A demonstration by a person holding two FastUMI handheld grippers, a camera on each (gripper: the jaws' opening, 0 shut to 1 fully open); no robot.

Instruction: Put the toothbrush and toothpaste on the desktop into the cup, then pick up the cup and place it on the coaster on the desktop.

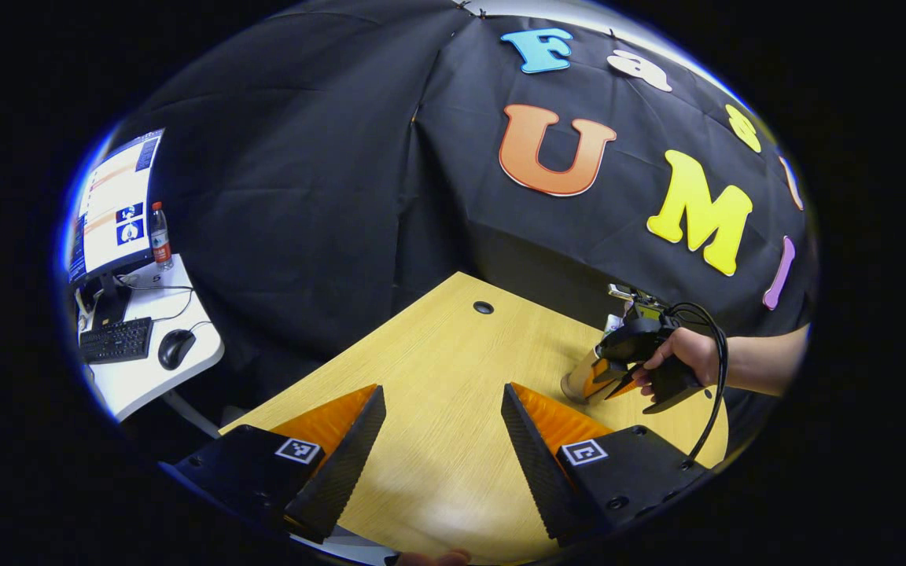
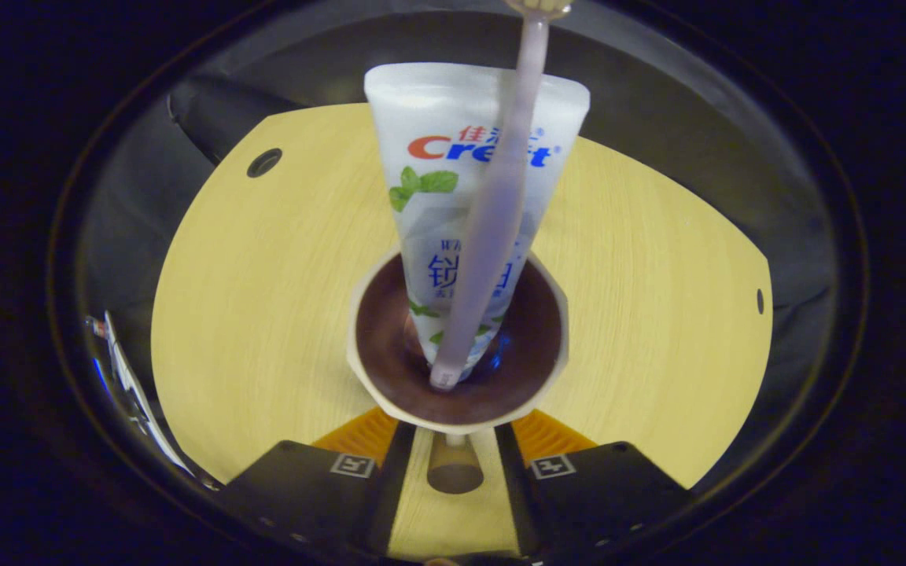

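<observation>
- Already the loading step looks done: toothpaste and toothbrush both stand inside the cup, leaning out over its rim.
- Right gripper has its fingers close on either side of the cup's lower body; whether both press on it, I cannot tell.
- Left gripper is released, fingers wide apart, nothing between them, above bare desktop.
- Remaining, as judged: lift the cup and set it on the coaster, whose position I cannot locate here.
</observation>
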